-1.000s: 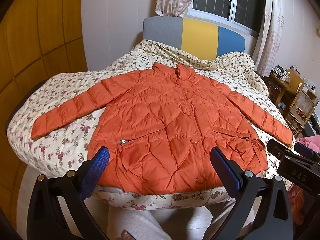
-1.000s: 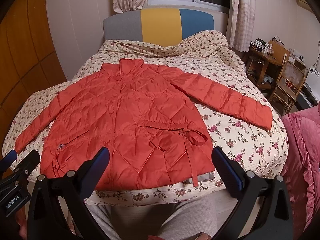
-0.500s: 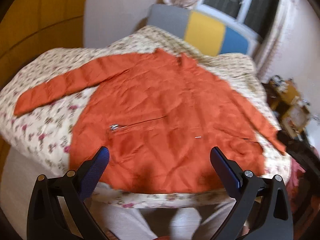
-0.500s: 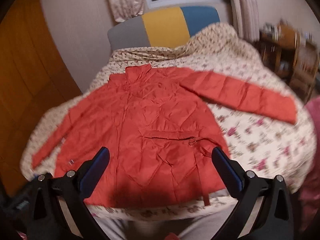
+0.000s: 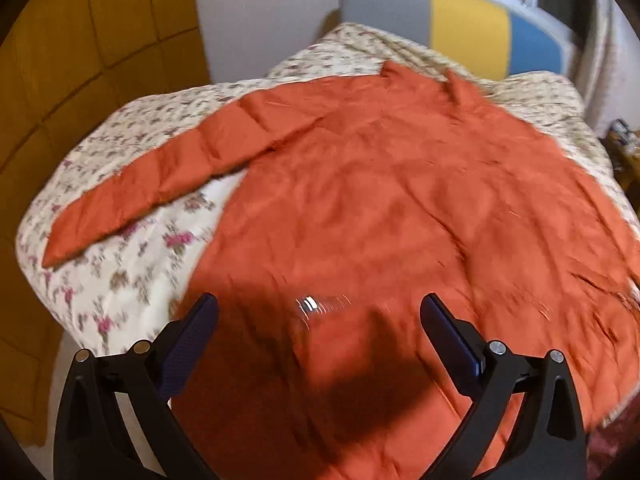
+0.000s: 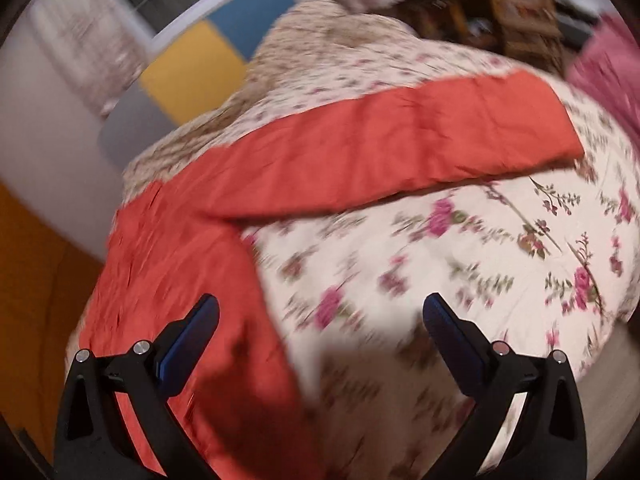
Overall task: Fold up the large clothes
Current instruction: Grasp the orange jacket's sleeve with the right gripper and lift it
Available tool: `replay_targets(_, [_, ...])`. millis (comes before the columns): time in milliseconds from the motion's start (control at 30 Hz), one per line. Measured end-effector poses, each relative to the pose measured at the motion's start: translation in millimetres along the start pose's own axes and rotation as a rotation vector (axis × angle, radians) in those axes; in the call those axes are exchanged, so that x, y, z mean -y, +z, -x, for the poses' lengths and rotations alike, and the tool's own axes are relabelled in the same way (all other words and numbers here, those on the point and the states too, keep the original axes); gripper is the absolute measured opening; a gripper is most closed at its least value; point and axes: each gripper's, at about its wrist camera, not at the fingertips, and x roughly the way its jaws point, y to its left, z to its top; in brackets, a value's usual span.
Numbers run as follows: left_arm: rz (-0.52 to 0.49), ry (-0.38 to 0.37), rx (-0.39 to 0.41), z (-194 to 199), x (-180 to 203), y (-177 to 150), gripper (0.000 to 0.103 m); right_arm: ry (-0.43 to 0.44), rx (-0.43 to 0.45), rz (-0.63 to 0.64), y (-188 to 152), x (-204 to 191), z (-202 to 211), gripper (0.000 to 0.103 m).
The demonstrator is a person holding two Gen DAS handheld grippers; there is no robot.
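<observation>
An orange puffer jacket (image 5: 380, 208) lies flat, front up, on a floral bedspread (image 5: 132, 264). Its left sleeve (image 5: 160, 184) stretches out toward the bed's left edge. My left gripper (image 5: 318, 312) hangs open just above the jacket's lower left front, near a shiny zipper pull (image 5: 310, 304), holding nothing. In the right wrist view the jacket's right sleeve (image 6: 392, 140) lies straight across the floral bedspread (image 6: 460, 248), and the jacket body (image 6: 172, 264) fills the left. My right gripper (image 6: 320, 312) is open over the jacket's right side edge and the bare bedspread below that sleeve. Both views are blurred.
A headboard (image 5: 460, 28) in grey, yellow and blue stands at the far end of the bed. Wooden wall panels (image 5: 80, 60) run along the left. A pink blanket (image 6: 608, 56) and blurred dark furniture (image 6: 500, 8) lie beyond the bed's right side.
Both grippers have moved forward and down toward the bed. The left one has closed in on the jacket's lower left front; the right one has swung right toward the right sleeve. Both stay open.
</observation>
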Motion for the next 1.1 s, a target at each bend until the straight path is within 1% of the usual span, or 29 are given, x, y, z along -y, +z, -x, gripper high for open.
replay_targets(67, [0.027,0.015,0.009,-12,-5,10,0.1,-0.017,0.016,-0.062,11,16,-6,0.094])
replay_targets(133, [0.06,0.028,0.016,-27,-11,22,0.1,-0.019,0.025,-0.123,21,31,-11,0.082])
replay_targets(233, [0.103,0.035,0.006,-46,-18,34,0.1,-0.001,0.07,-0.213,33,49,-15,0.077])
replay_targets(267, [0.112,0.044,0.005,-51,-20,37,0.1,-0.004,0.089,-0.237,38,54,-15,0.076])
replay_targets(300, [0.119,0.059,0.009,-57,-23,40,0.1,-0.011,0.103,-0.254,41,58,-16,0.073])
replay_targets(367, [0.113,0.078,0.024,-65,-22,44,0.1,-0.018,0.136,-0.317,49,70,-17,0.068])
replay_targets(400, [0.102,0.106,0.027,-71,-23,46,0.1,-0.021,0.15,-0.342,52,74,-17,0.064])
replay_targets(467, [0.094,0.132,0.02,-83,-25,47,0.1,-0.024,0.184,-0.388,58,82,-17,0.063])
replay_targets(533, [0.113,0.097,0.013,-92,-30,44,0.1,-0.037,0.211,-0.418,63,88,-16,0.063])
replay_targets(633, [0.166,0.031,0.014,-97,-41,38,0.1,-0.06,0.241,-0.444,69,89,-19,0.063])
replay_targets(700, [0.192,-0.005,0.013,-100,-46,36,0.1,-0.074,0.254,-0.459,66,86,-20,0.061])
replay_targets(767, [0.188,-0.004,0.015,-100,-45,35,0.1,-0.101,0.265,-0.464,71,86,-23,0.057])
replay_targets(800, [0.178,0.003,0.01,-101,-44,35,0.1,-0.118,0.273,-0.468,73,87,-24,0.052])
replay_targets(833, [0.171,0.004,0.006,-102,-43,35,0.1,-0.136,0.279,-0.476,74,90,-24,0.043])
replay_targets(867, [0.17,0.003,0.003,-103,-43,36,0.1,-0.156,0.28,-0.478,75,92,-24,0.037])
replay_targets(900, [0.171,0.001,0.003,-103,-43,36,0.1,-0.179,0.275,-0.471,77,91,-25,0.027])
replay_targets(933, [0.169,0.003,0.003,-104,-43,36,0.1,-0.192,0.271,-0.458,82,89,-31,0.022])
replay_targets(1000, [0.168,0.008,0.008,-104,-42,35,0.1,-0.225,0.266,-0.382,91,75,-33,0.013])
replay_targets(1033, [0.166,0.012,0.011,-105,-42,35,0.1,-0.238,0.276,-0.345,96,67,-35,0.011])
replay_targets(1100, [0.163,0.02,0.015,-105,-41,34,0.1,-0.248,0.307,-0.265,100,46,-33,0.01])
